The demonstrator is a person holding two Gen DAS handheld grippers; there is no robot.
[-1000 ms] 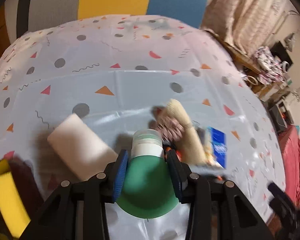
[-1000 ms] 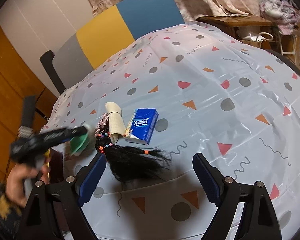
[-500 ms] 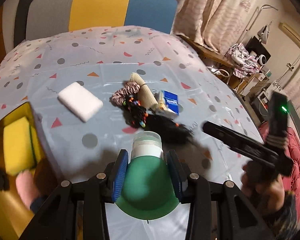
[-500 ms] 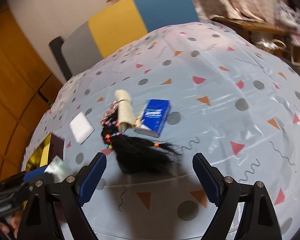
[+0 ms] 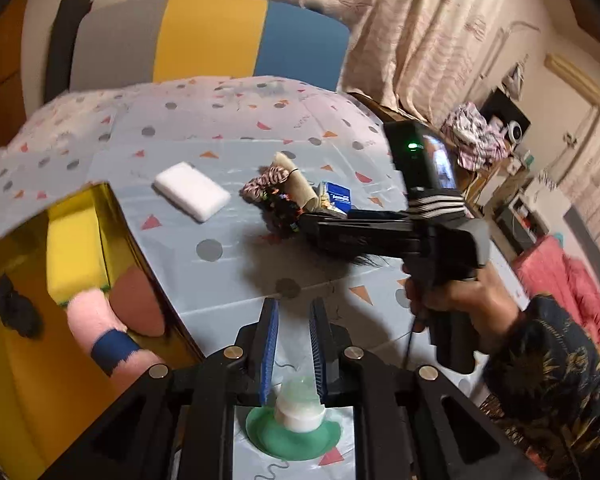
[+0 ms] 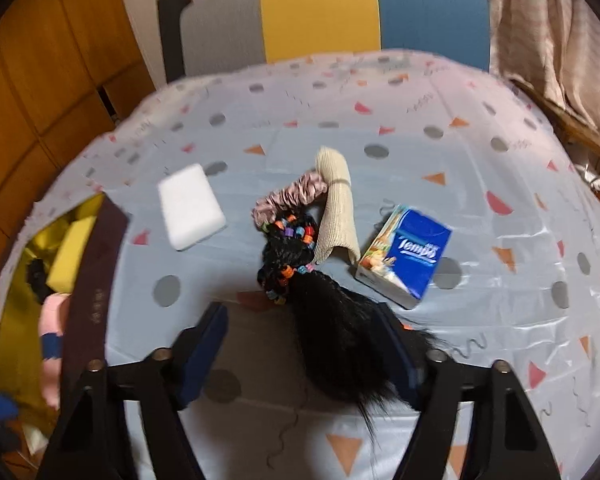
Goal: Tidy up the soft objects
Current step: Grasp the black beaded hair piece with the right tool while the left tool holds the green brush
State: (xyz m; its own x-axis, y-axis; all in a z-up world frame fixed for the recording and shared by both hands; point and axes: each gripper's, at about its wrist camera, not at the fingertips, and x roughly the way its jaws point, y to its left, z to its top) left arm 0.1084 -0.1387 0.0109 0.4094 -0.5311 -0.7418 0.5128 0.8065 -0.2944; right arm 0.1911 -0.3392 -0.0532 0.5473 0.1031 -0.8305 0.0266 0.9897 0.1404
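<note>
My left gripper [image 5: 293,322] has narrow jaws with nothing between the pads; a green pouch with a white cap [image 5: 298,412] lies on the table under its base. My right gripper [image 6: 304,344] is open, its jaws on either side of a black hairpiece with coloured beads [image 6: 328,320], low over the table. Nearby lie a white sponge [image 6: 191,211], a pink scrunchie [image 6: 290,196], a beige rolled cloth [image 6: 336,208] and a blue Tempo tissue pack [image 6: 410,254]. The right gripper body [image 5: 384,236] also shows in the left wrist view over the hairpiece.
A gold box [image 5: 16,320] stands at the table's left edge, holding a yellow sponge [image 5: 74,252], a pink plush [image 5: 96,328] and a black item [image 5: 14,308]. A striped chair [image 6: 320,16] stands behind the table. Furniture and curtains are at right.
My left gripper pulled back and let go of the green pouch, which now lies on the table under it. My right gripper moved forward and down around the black hairpiece.
</note>
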